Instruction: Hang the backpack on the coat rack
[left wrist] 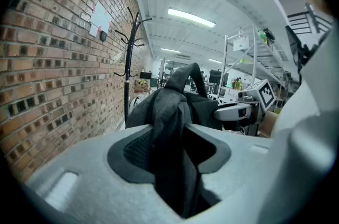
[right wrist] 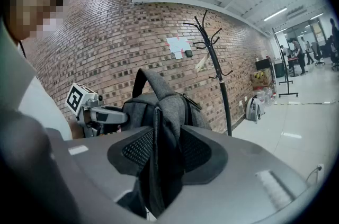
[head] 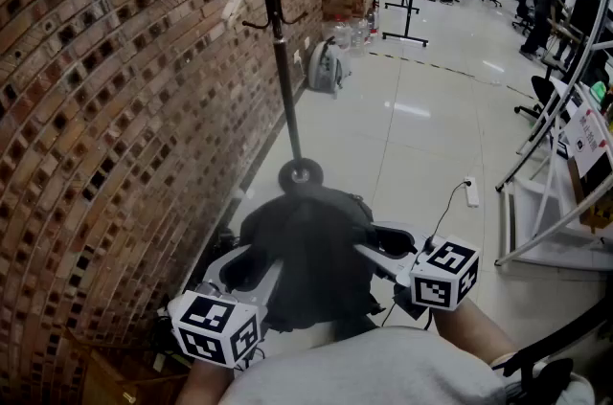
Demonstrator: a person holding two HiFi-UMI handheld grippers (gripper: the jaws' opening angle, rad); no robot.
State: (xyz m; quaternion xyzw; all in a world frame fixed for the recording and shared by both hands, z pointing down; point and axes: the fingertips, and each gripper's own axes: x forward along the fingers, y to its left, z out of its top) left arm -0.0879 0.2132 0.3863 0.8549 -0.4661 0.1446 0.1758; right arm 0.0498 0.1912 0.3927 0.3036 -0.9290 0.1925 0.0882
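- The left gripper (left wrist: 175,149) is clamped on a fold of the dark grey fabric backpack (head: 311,250), and the right gripper (right wrist: 167,151) pinches another fold on the bag's far side. The backpack hangs between the two, off the floor.
- The black metal coat rack (head: 278,39) stands ahead of both grippers, beyond the bag and beside the brick wall (head: 96,106).
- To do this step well, I judge: lift both sides evenly, bring the top carry loop (right wrist: 148,80) above a hook, then lower it on before loosening either pinch.
- Only the gripper views show the upright loop and the hooks whole. Only the head view shows the rack's round base (head: 300,174), just past the bag.
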